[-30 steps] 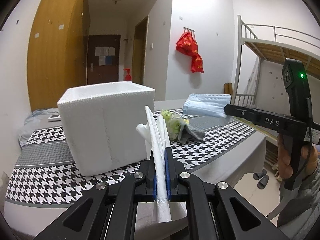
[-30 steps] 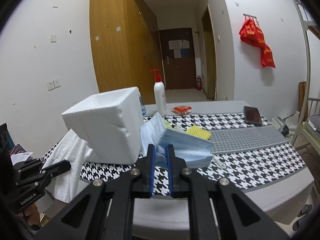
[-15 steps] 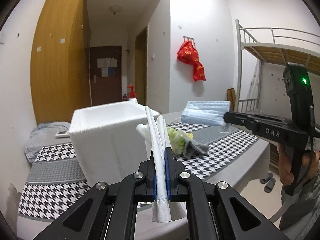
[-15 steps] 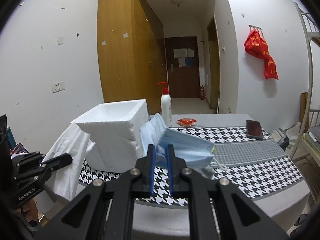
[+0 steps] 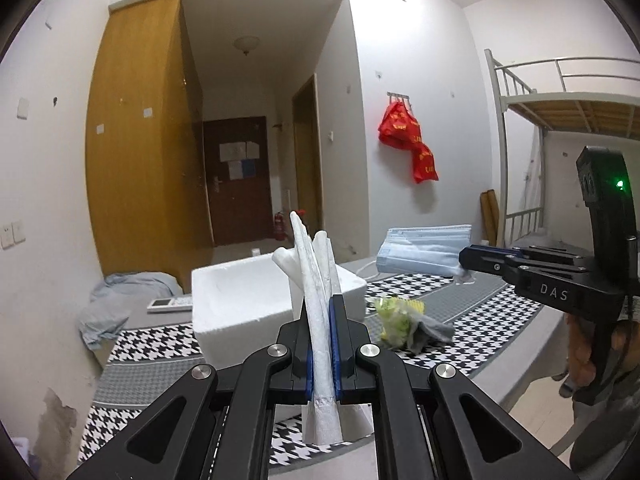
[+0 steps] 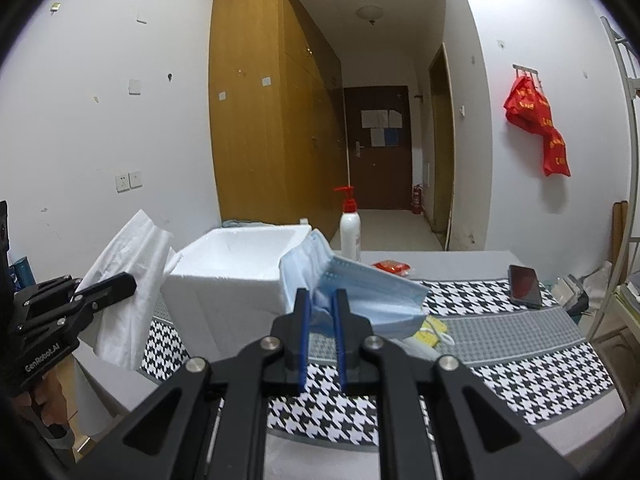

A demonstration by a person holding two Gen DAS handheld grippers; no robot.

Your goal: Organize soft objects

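My left gripper [image 5: 322, 312] is shut on a folded white tissue [image 5: 316, 280], held in the air in front of the open white foam box [image 5: 236, 304]. From the right wrist view the tissue [image 6: 128, 280] hangs left of the box [image 6: 236, 272]. My right gripper [image 6: 320, 304] is shut on a blue face mask [image 6: 360, 300], held above the table just right of the box. The mask [image 5: 420, 254] also shows in the left wrist view. A green-yellow item with a grey cloth [image 5: 412, 322] lies on the houndstooth table cover [image 5: 160, 344].
A red-pump lotion bottle [image 6: 350, 228], a red packet [image 6: 394, 267] and a phone [image 6: 525, 280] sit on the table. A remote [image 5: 170, 304] and a blue-grey cloth [image 5: 120, 300] lie at the table's far left. A bunk bed [image 5: 560, 112] stands right.
Both grippers have risen with their loads, so the foam box sits lower in both views and its open top shows. Tissue and mask stay gripped.
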